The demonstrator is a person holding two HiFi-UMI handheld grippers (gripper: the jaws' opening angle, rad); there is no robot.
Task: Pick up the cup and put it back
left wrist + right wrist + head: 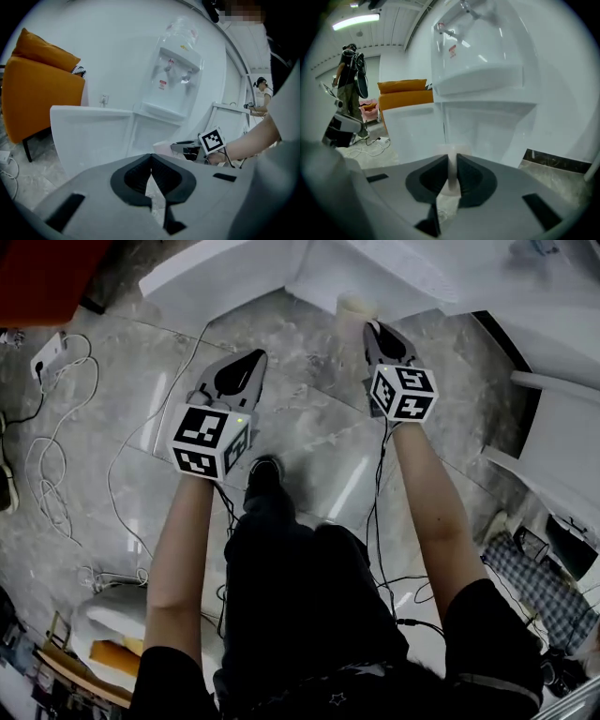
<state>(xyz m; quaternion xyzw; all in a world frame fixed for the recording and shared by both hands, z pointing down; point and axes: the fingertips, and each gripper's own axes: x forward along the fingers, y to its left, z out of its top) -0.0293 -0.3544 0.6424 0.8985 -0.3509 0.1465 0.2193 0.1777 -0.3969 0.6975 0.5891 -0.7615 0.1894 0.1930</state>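
pinching the wall of the pale paper cup in the right gripper, jaws clenched almost together on it, cup upright at the jaw tips and just before the white water dispenser. needing, by the look of it, only a short reach straight ahead to set it back, long axis kept vertical. leaving the left gripper clenched on nothing, off to the cup's left and the farther of the two.

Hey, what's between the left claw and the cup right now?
In the head view, only bare marble floor shows between the left claw and the cup, which the right claw pinches by its wall.
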